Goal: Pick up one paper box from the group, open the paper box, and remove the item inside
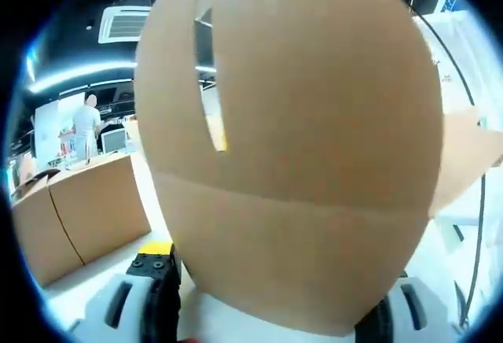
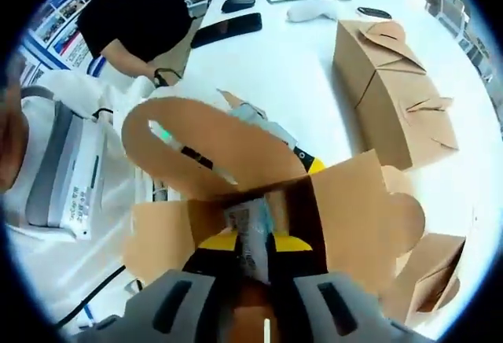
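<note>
Opened paper box (image 2: 259, 193) held between both grippers, item being pinched inside.

In the right gripper view the brown box gaped at centre, flaps splayed toward 10 and 3 o'clock; the right gripper (image 2: 253, 260) reached in from 6 o'clock, jaws pressed onto a crinkly wrapped item (image 2: 250, 221). The left gripper (image 1: 271, 311) clamped the box wall. More closed boxes (image 2: 393, 91) sat at 2 o'clock on the white table (image 2: 299, 68).

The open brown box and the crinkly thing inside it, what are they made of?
The open brown box looks like thin matte kraft cardboard: flat tan flaps, crisp fold lines, and no shine. The crinkly packet pinched between the right gripper jaws looks like glossy plastic film, since it wrinkles and catches light, though that is a guess. The white table looks smooth and hard, perhaps laminate.
</note>
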Available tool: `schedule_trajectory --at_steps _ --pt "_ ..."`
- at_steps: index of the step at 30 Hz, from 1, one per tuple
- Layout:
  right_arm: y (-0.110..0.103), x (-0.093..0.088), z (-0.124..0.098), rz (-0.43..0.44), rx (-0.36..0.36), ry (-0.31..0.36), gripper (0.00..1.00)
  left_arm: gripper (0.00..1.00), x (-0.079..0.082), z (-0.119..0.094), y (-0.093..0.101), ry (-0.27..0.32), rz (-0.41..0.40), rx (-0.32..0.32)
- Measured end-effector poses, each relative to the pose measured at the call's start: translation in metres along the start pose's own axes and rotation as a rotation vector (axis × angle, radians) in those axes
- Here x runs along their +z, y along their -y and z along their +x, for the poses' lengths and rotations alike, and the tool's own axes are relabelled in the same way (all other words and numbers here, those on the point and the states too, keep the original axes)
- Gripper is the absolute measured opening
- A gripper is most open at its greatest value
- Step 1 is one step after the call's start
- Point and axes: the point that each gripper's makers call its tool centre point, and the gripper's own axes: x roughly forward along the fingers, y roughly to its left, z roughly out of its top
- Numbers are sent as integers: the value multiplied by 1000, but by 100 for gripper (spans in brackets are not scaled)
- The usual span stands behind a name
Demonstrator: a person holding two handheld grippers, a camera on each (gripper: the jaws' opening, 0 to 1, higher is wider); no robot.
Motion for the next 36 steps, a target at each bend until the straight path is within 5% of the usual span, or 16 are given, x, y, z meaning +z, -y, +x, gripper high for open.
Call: schedule_trajectory --at_steps 19,27,36 --pt "-41 -5 -10 -53 81 47 7 90 3 1 -3 0 0 -9" --pt "-54 -8 -7 -125 61 70 8 89 3 1 -2 3 7 -16" --pt "-40 -3 -10 -258 -73 78 17 86 4 2 -4 5 9 -15"
